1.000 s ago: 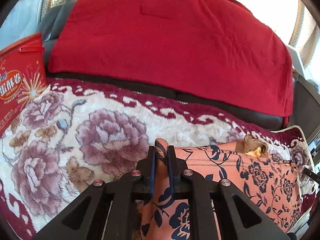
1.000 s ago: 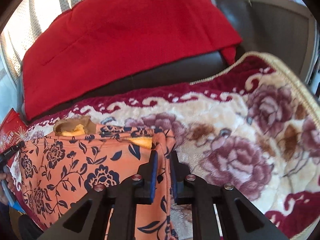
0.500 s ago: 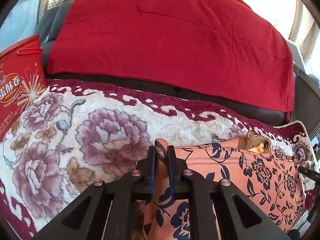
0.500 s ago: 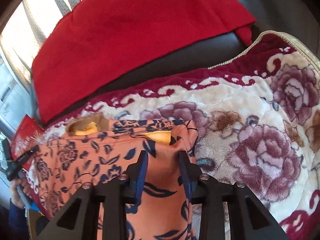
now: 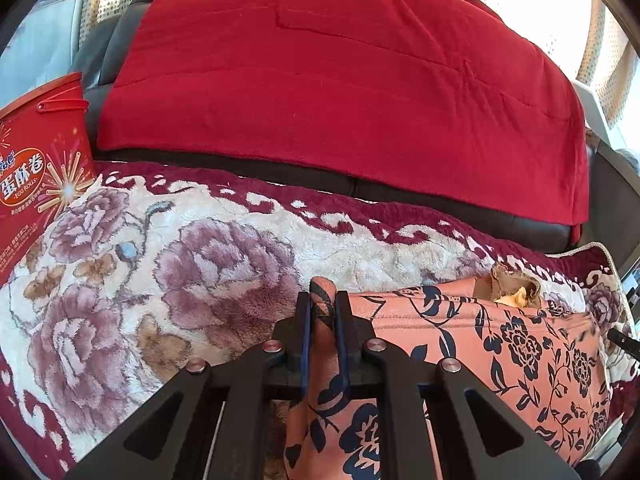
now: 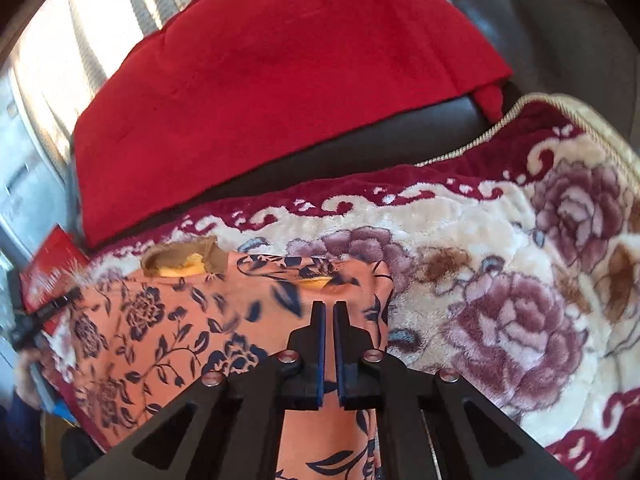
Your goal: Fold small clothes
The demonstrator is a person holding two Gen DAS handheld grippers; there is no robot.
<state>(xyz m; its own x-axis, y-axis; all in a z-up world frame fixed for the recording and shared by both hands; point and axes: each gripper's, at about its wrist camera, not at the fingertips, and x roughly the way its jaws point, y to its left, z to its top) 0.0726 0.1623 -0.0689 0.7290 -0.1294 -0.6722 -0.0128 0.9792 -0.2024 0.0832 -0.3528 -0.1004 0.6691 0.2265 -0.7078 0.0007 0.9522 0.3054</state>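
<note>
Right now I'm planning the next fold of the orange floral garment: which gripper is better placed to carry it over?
Left. The left gripper is shut on a corner of the orange floral garment. The right gripper looks almost closed above the cloth, apparently gripping nothing.

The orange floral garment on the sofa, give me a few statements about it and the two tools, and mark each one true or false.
1. The left tool is shut on a bunched edge of the orange floral garment. True.
2. The garment lies on bare black leather. False: it lies on a floral plush blanket.
3. A red egg roll box stands at the blanket's left end. True.
4. The right tool stands wide open. False: its fingers are nearly closed, over the garment; whether cloth is pinched cannot be told.
5. The cloth over the backrest is blue. False: the red cloth is there.
</note>
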